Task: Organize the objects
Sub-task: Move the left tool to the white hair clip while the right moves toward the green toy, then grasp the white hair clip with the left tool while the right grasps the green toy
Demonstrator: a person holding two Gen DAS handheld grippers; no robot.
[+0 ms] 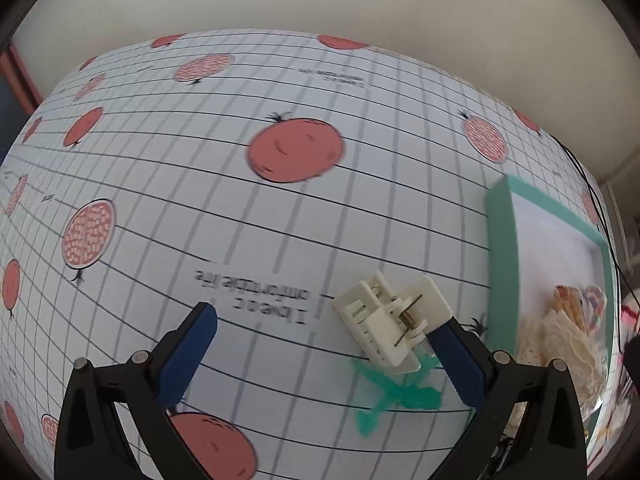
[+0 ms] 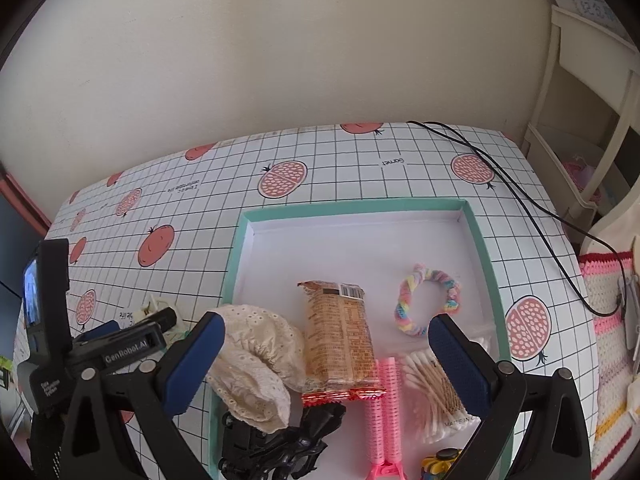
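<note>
Clip, white plastic, boxy, with a bare metal spring across its middle, lies on the tablecloth in the left wrist view. It sits just inside my left gripper's right finger, touching or almost touching the blue pad; can't tell which. Left fingers are spread wide, nothing clamped. Under the clip's near end lies a green translucent plastic piece, spiky, blurred. Cloth is glossy, white with a black grid and printed pink fruit. At the right edge, the teal rim of a shallow tray, with cream lace bunched inside.

Right wrist view: my right gripper hangs over the tray, fingers wide apart, holding nothing. Tray floor is white and smooth. Inside: cream eyelet lace cloth, crumpled, against a crinkly tan snack packet; a fuzzy pastel braided hair tie; a ridged pink hair roller; a bag of cotton swabs; a black plastic toy partly under the lace; a yellow toy bit at the bottom edge. The clip shows left of the tray, outside it, mostly hidden by my left gripper. A black cable runs across the table's far right corner.
</note>
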